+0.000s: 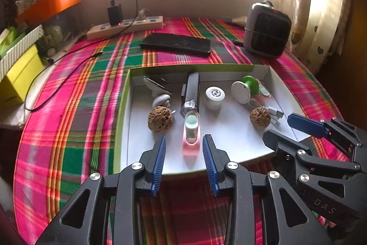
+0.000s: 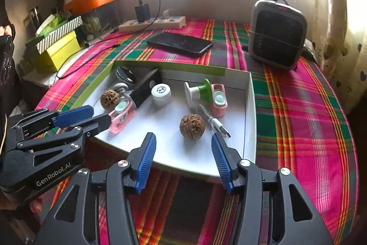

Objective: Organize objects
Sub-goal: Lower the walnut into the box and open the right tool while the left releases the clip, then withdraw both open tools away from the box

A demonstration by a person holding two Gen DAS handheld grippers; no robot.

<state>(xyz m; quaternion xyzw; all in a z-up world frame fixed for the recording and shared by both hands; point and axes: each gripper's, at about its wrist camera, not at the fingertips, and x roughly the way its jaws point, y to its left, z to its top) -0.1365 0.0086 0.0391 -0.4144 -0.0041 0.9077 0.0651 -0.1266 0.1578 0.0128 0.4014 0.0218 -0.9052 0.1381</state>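
Your left hand-held gripper [image 1: 184,161] stands apart, empty; the pink case [image 1: 191,133] lies just ahead, released. Your right hand-held gripper [image 2: 183,159] gapes, empty, behind the walnut [image 2: 192,126].

The left gripper [image 1: 184,148] and right gripper [image 2: 183,146] are held side by side, angled downward, jaws parted, nothing gripped between the blue pads [image 1: 160,161].

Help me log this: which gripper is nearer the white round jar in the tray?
Left. The left gripper sits just in front of the white round jar, slightly leftward; the right gripper hangs farther right, by the tray's corner.
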